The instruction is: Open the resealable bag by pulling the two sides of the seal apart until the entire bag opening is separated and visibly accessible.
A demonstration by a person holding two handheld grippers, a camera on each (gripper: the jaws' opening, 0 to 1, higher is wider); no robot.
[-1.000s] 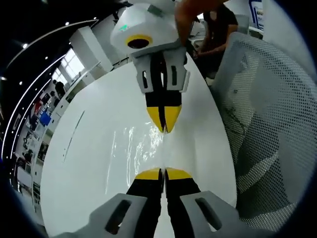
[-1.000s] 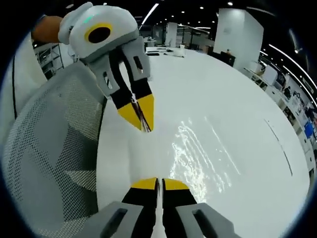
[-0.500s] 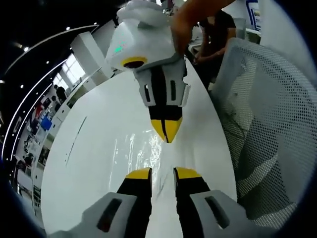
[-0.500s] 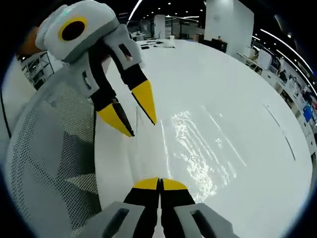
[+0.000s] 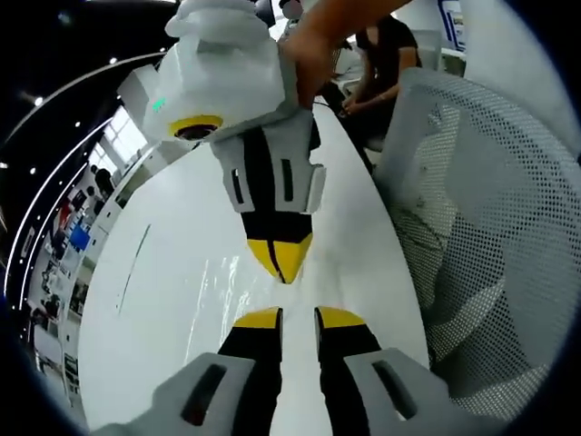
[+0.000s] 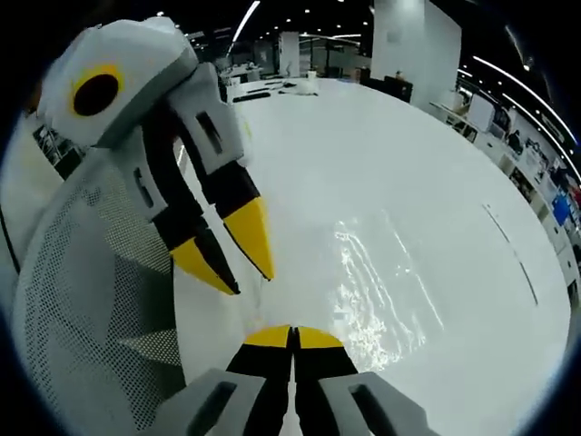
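In the right gripper view, the right gripper (image 6: 292, 332) is pinching its yellow tips together on the edge of the clear resealable bag (image 6: 377, 291), which is lying crinkled on the white table (image 6: 363, 163). Beside it, the left gripper (image 6: 238, 274) is standing with jaws parted. The left gripper view is adding a mesh chair (image 5: 481, 227) and a seated person (image 5: 381, 54) beyond.

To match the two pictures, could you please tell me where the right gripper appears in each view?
Left gripper view: right gripper hangs from top centre.
Right gripper view: right gripper rises at bottom centre, jaws shut.
Shared landmark: white mesh chair.
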